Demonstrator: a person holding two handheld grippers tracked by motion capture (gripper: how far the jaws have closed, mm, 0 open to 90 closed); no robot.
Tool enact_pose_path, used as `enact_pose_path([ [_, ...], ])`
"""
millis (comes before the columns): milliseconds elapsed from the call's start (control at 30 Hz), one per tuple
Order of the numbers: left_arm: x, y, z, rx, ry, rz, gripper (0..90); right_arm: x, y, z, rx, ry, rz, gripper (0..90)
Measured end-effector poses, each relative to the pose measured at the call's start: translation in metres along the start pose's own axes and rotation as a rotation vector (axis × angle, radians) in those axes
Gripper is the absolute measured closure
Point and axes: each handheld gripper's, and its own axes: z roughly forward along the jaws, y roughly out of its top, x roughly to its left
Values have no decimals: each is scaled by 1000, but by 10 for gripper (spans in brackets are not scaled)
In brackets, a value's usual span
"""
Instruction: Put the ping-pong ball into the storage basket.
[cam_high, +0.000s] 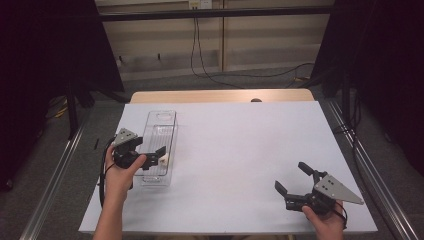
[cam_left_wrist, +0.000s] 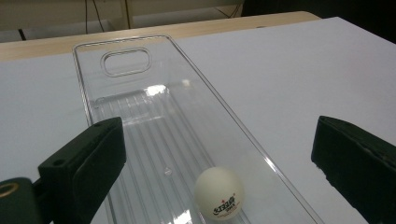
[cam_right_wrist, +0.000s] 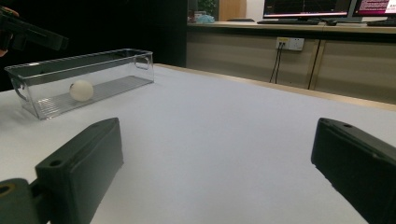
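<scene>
Clear bin (cam_left_wrist: 140, 93) holds one white ball (cam_left_wrist: 218, 192) — both hand-held grippers (cam_high: 150, 159) (cam_high: 295, 182) gape, empty.

Even, dim overhead light; glare streaks on the clear bin (cam_left_wrist: 159, 121); black side margins in high view; near jaws softly blurred.

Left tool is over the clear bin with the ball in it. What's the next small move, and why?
Probably lower the left tool straight down around the white ball, then close. Its jaws stand wide open above the near end of the clear bin, and the ball lies loose on the bin floor between them, untouched. The right tool is open and far off, so it plays no part yet.
</scene>
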Motion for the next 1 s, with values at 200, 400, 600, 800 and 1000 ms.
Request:
enact_pose_path([
  [200, -1, -2, -1, -14, -8, 0, 33, -1, 0, 0, -3, -5, 2, 17],
  [400, -2, -6, -3, -21, -10, 4, 33, -1, 0, 0, -3, -4, 3, 17],
  [600, -4, -11, -5, -36, -18, 4, 33, 0, 0, 0, -4, -7, 7, 17],
  [800, -7, -13, -9, -58, -17, 9, 33, 0, 0, 0, -4, -6, 7, 17],
  [1000, -10, -17, -12, -80, -27, 13, 33, 0, 0, 0, -2, -4, 4, 17],
])
